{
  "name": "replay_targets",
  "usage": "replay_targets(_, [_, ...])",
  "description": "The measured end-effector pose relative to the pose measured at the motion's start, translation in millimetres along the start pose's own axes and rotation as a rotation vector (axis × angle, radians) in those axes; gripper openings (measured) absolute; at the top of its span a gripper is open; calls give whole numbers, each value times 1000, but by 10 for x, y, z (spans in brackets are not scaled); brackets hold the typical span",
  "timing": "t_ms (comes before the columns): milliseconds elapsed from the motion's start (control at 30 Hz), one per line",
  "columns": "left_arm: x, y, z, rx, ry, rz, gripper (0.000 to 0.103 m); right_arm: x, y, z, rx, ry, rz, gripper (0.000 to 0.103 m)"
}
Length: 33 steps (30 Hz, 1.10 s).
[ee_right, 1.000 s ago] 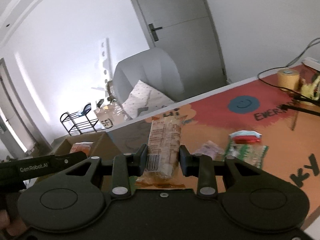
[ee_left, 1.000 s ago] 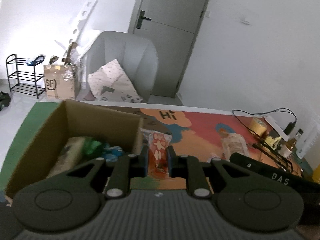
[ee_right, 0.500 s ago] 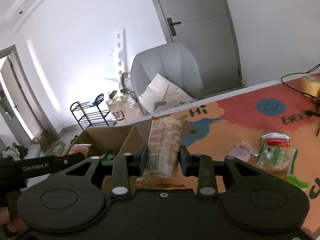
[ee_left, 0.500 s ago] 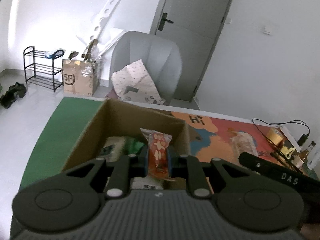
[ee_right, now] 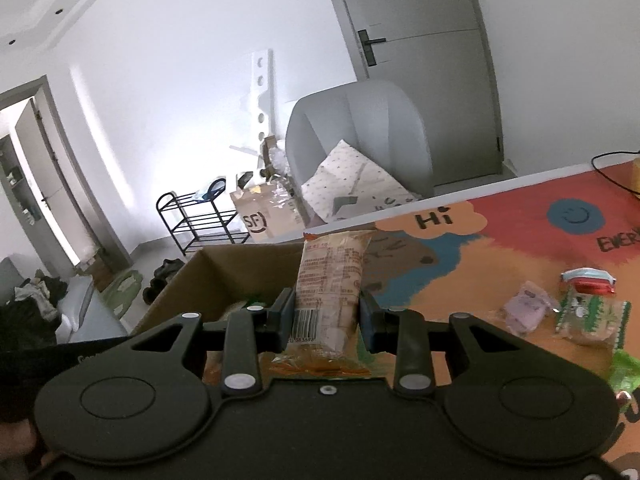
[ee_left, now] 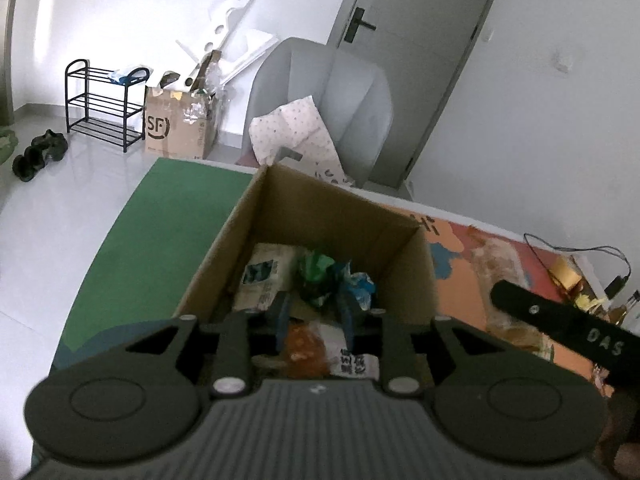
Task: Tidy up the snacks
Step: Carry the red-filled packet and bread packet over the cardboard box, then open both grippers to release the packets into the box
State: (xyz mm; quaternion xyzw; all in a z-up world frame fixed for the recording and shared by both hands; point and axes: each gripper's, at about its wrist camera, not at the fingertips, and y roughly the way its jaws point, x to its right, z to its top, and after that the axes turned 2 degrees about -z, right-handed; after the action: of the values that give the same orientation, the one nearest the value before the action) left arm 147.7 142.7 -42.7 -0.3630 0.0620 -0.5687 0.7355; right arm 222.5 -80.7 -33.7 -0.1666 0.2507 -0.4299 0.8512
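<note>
- The left gripper (ee_left: 314,316) hangs over the open brown cardboard box (ee_left: 344,216); its jaws have just been opening and stand apart with nothing pinched. The orange-and-white snack packet (ee_left: 310,346) lies loose below them inside the box, among a pale wrapped packet (ee_left: 266,276) and crumpled green and blue wrappers (ee_left: 328,276).
- The right gripper (ee_right: 325,320) is clamped on a tall clear-wrapped beige pastry packet with a barcode (ee_right: 330,280), held upright just beside the box's near wall (ee_right: 240,268).
- Step in hand, as I read it: the left drop is made, the right delivery is under way.
- Next move calls for carrying the pastry over the rim, clear of the left gripper, then releasing.
- More snacks wait on the colourful printed mat (ee_right: 520,240): a purple packet (ee_right: 528,308) and a green-and-white packet (ee_right: 592,316).
</note>
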Motion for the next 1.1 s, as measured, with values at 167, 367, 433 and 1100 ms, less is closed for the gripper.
replay_targets(167, [-33, -104, -3, 23, -13, 13, 38, -117, 38, 13, -7, -10, 29, 32])
replay_targets(367, [-112, -183, 43, 51, -30, 28, 48, -298, 107, 5, -24, -19, 78, 32])
replay_targets(433, [-152, -200, 60, 52, -44, 26, 48, -349, 136, -2, -35, -19, 92, 32])
replay_targets(1100, [-215, -204, 59, 50, -60, 15, 58, -404, 263, -68, -105, 58, 158, 50])
